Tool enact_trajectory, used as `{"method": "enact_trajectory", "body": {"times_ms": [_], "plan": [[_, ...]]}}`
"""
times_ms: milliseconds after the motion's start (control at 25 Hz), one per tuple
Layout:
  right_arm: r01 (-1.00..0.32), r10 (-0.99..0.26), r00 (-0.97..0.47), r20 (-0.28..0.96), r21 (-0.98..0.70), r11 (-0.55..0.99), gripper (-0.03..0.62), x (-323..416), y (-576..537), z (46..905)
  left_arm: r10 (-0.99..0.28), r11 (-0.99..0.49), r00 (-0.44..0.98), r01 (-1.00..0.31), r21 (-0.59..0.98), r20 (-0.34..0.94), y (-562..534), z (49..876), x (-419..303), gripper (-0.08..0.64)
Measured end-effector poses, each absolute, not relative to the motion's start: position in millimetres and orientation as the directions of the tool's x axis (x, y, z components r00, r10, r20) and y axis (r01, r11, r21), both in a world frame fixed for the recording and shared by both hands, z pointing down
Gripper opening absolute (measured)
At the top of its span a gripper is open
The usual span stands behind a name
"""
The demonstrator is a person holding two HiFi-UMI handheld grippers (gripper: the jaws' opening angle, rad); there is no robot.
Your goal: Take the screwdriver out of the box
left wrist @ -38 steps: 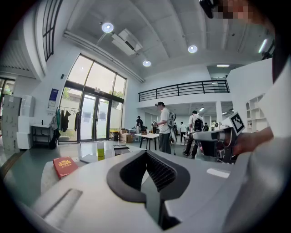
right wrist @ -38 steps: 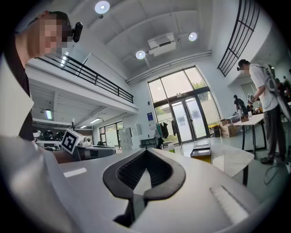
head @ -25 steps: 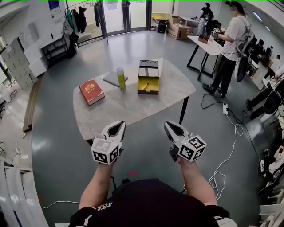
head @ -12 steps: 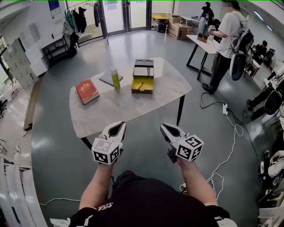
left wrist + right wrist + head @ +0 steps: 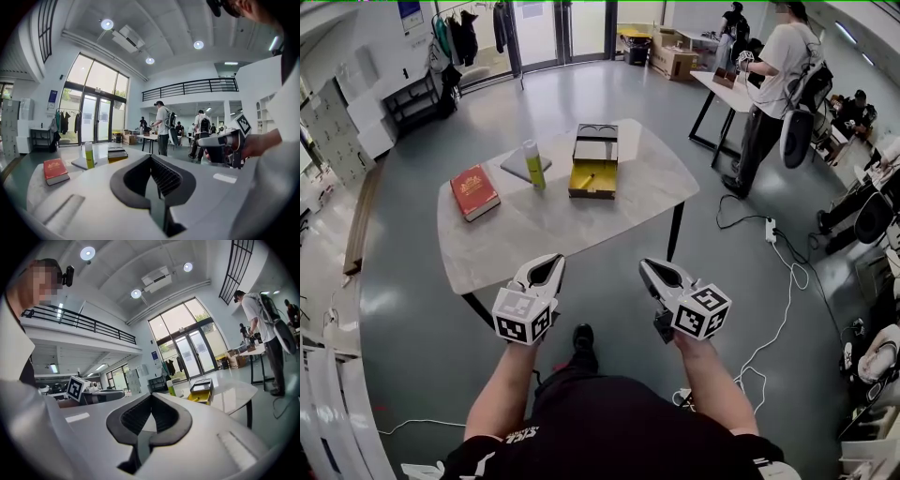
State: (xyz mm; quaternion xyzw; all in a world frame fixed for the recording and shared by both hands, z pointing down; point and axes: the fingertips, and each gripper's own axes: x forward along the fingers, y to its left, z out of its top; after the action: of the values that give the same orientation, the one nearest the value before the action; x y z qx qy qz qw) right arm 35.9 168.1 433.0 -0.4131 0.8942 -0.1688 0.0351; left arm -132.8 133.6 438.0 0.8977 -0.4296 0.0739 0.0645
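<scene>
On the pale oval table [image 5: 544, 230] stands a yellow box [image 5: 592, 180] with its dark lid [image 5: 596, 143] folded back. A small screwdriver [image 5: 587, 178] lies in the yellow tray, too small to show detail. My left gripper [image 5: 551, 261] and right gripper [image 5: 648, 266] are held side by side in the air, short of the table's near edge and well away from the box. Both are shut with nothing between their jaws. The box also shows far ahead in the left gripper view [image 5: 117, 155] and in the right gripper view [image 5: 201, 393].
A red book [image 5: 474, 192], a green bottle [image 5: 531, 165] and a grey flat pad [image 5: 517, 166] lie left of the box. A person [image 5: 769, 84] stands at another table [image 5: 731, 89] at the back right. Cables [image 5: 783, 272] trail on the floor to the right.
Both grippers have come closer to the table's near edge, which now lies nearer in the head view. The jaws have stayed shut. A shoe now shows below the grippers.
</scene>
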Motion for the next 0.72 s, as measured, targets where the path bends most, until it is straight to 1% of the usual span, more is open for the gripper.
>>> {"method": "enact_trajectory", "body": {"times_ms": [440, 720], "plan": [[-0.754, -0.759, -0.642, 0.112, -0.274, 0.597, 0.009, 34.9, 96.8, 435.5, -0.750, -0.641, 0.641, -0.765, 0.054, 0.164, 51.5, 436.1, -127.1, 0.003], [-0.766, -0.771, -0.628, 0.100, -0.252, 0.591, 0.009, 31.0, 29.1, 431.0, -0.746, -0.645, 0.647, -0.761, 0.068, 0.160, -17.6, 440.8, -131.9, 0.003]]}}
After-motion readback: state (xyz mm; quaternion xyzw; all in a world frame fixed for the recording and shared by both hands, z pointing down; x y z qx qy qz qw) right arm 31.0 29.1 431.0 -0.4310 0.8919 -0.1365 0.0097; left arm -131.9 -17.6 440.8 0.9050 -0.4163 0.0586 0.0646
